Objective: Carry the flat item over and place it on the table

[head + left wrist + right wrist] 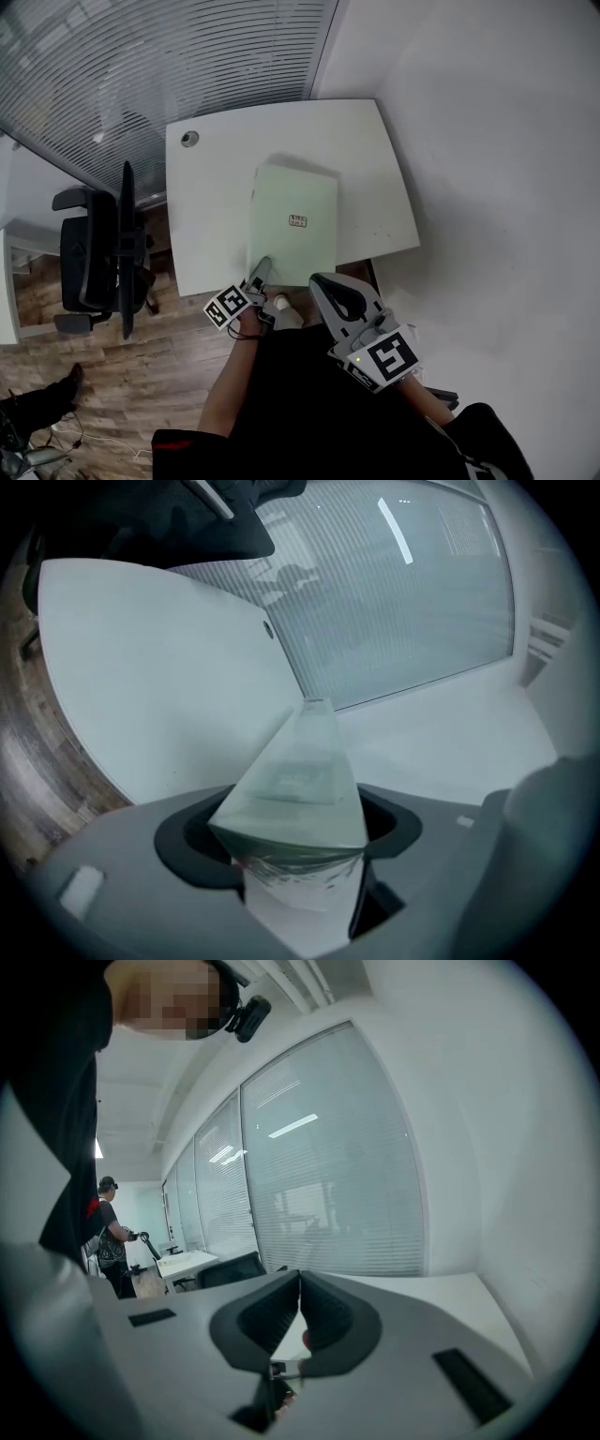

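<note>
Left gripper point(262, 270) — jaws wide about the near corner of the one flat item point(294, 211), lying lengthwise away across the single table point(208, 220); right gripper point(321, 280) closed, empty.

No print is reading clearly here.
A small label point(298, 221) is showing on the green flat item point(292, 192), too small to read; the left cube point(227, 306) and right cube point(390, 357) are showing only black-and-white square markers.
</note>
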A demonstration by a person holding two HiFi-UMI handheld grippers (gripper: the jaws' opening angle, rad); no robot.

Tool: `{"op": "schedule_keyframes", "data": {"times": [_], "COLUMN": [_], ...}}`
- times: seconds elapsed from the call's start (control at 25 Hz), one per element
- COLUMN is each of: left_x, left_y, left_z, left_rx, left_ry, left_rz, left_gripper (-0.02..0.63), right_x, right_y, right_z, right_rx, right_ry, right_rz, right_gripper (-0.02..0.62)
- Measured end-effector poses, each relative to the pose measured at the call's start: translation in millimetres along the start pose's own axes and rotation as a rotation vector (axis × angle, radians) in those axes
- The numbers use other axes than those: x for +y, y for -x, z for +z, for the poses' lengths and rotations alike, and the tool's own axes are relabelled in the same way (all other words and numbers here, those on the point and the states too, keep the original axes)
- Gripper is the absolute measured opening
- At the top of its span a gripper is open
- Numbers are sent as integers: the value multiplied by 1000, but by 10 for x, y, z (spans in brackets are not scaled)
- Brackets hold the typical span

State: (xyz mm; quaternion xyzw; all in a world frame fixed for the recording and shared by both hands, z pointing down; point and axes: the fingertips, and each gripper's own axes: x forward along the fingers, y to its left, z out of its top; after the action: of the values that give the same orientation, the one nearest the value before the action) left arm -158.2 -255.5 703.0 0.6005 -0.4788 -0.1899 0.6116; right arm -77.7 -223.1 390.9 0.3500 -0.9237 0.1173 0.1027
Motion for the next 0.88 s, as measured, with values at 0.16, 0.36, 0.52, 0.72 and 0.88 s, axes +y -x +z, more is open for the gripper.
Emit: {"op": "schedule_keyframes", "data": {"times": [0.16, 0.36, 0.52, 0.72, 0.88], "left_x": [121, 280, 399, 410, 471], "left_y": [-14, 6, 33, 21, 69], "left_z": [30, 36, 54, 61, 77], "left_rx": [-4, -11, -30, -30, -19], "left_ry": [6, 11, -6, -19, -102], "left_rz": [66, 159, 229, 262, 372], "left_gripper": [342, 376, 396, 402, 411], "right_x": [34, 3, -39, -46, -61], "right_y": [-46, -75, -76, -82, -67], "right_z": [1, -9, -24, -35, -15], "right_rx": [6, 12, 12, 13, 8], "right_ry": [5, 1, -6, -11, -8], "right_rz": [15, 12, 3, -8, -11], "right_gripper": [2, 2, 2, 2, 2]}}
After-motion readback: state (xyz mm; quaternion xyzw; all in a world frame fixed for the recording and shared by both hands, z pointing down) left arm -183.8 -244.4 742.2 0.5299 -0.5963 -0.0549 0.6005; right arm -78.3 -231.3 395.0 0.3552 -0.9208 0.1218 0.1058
